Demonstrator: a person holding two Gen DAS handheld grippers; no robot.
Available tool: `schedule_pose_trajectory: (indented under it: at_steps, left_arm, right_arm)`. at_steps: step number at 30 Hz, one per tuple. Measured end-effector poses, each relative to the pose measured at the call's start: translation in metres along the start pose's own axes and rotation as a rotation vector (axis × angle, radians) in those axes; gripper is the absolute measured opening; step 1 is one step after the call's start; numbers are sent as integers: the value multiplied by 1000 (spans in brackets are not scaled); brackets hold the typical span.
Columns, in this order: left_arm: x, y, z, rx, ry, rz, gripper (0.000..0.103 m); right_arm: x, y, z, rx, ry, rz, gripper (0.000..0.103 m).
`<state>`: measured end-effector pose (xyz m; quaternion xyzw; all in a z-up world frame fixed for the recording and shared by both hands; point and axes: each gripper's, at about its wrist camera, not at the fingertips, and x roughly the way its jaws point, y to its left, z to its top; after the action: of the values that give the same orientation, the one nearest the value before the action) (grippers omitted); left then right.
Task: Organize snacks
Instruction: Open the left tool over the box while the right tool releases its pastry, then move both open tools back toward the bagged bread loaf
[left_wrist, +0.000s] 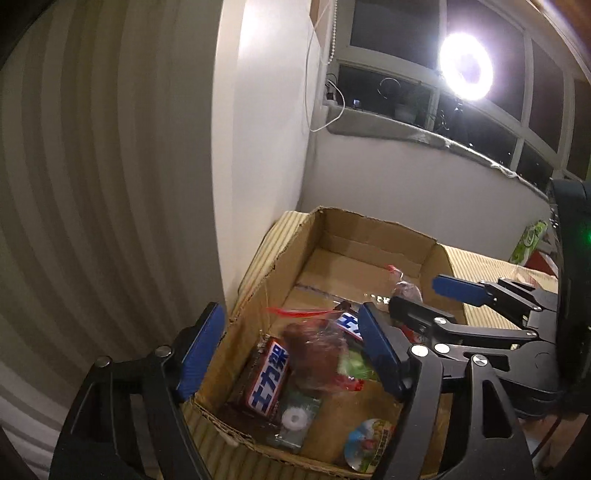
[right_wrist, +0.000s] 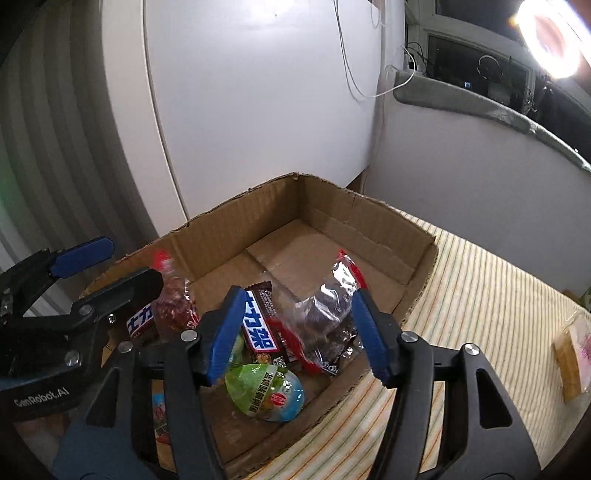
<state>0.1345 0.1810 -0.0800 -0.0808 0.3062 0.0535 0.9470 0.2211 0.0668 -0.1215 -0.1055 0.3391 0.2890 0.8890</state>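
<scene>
An open cardboard box (left_wrist: 332, 236) (right_wrist: 332, 206) sits on a striped cloth. Inside lie a brown chocolate bar (left_wrist: 267, 380) (right_wrist: 264, 325), a clear red-trimmed bag of dark snacks (left_wrist: 317, 354) (right_wrist: 325, 314), a white ring candy pack (left_wrist: 293, 421) and a round green-blue jelly cup (left_wrist: 369, 443) (right_wrist: 266, 387). My left gripper (left_wrist: 291, 354) is open over the box's near left corner, holding nothing. My right gripper (right_wrist: 295, 332) is open above the snacks, holding nothing; it also shows in the left wrist view (left_wrist: 410, 291). The left gripper shows at the left of the right wrist view (right_wrist: 122, 262).
A white wall and curtain stand behind the box. A yellow-pink packet (right_wrist: 576, 358) lies on the striped cloth (right_wrist: 480, 295) to the right. A green package (left_wrist: 530, 236) stands at the far right. A ring light (left_wrist: 465, 66) shines by the window.
</scene>
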Motion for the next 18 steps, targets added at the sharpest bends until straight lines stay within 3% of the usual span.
schedule_pose_trajectory:
  at_steps: [18]
  left_arm:
    - [-31,1,3,7,-68,16,75]
  right_arm:
    - [-47,23,0,-22,-61,-8,63]
